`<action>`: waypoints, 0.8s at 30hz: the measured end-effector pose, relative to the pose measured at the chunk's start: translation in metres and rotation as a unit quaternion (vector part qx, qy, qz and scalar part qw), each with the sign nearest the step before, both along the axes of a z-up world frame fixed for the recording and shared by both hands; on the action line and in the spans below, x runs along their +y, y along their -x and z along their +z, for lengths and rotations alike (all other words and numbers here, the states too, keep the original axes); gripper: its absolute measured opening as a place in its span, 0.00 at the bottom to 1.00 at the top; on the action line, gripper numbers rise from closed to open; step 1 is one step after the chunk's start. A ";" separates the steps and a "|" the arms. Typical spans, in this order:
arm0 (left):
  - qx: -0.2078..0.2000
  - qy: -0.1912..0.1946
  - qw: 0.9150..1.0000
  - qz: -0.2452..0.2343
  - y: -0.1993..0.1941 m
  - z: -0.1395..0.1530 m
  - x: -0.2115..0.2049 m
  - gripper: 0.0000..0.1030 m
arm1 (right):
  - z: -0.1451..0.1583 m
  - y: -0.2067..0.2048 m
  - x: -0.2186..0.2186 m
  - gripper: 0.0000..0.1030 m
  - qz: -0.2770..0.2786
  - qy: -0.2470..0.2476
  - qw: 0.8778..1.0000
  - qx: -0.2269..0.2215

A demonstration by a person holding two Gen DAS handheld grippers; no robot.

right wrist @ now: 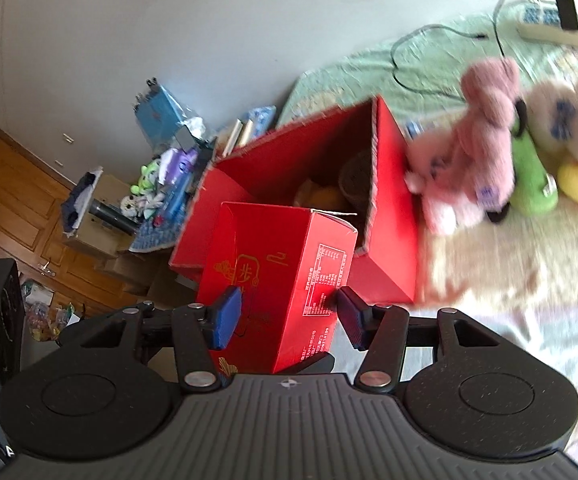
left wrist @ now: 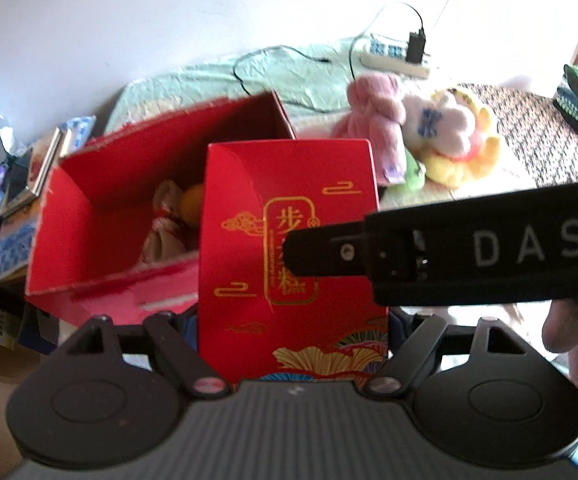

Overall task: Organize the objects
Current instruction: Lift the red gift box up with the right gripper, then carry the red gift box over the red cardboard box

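A small red box (left wrist: pixel 289 208) with gold characters fills the left wrist view. My left gripper (left wrist: pixel 293 320) is shut on its sides, and the box mostly hides the blue pads. In the right wrist view the same small red box (right wrist: pixel 273 248) sits between the blue pads of my right gripper (right wrist: pixel 289 316), one pad on the printed front and one at the back edge. A right gripper finger (left wrist: pixel 329 252) lies across that front. Behind stands a large open red box (left wrist: pixel 89 216) (right wrist: pixel 389 240) holding a cloth pouch (left wrist: pixel 165 224) and an orange fruit (left wrist: pixel 191 204).
A pink plush (left wrist: pixel 377 120) (right wrist: pixel 477 152), a white-and-yellow plush (left wrist: pixel 457 136) and a green plush (right wrist: pixel 533 184) lie on the bed to the right of the large box. A power strip (left wrist: pixel 393 56) with cables sits at the back. Cluttered boxes and toys (right wrist: pixel 161 176) are at the left. A hand (left wrist: pixel 569 344) shows at the right.
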State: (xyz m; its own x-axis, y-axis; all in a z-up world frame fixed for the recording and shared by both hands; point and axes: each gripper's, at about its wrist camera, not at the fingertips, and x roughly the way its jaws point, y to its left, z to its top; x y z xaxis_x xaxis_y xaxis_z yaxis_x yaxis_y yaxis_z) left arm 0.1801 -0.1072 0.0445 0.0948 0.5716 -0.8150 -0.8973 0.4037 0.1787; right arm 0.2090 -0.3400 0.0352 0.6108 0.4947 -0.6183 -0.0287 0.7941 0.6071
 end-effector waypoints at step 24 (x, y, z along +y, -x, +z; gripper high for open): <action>-0.007 -0.043 0.999 -0.014 0.070 0.049 0.093 0.79 | 0.019 -0.100 0.048 0.53 -0.028 -0.010 0.999 -0.046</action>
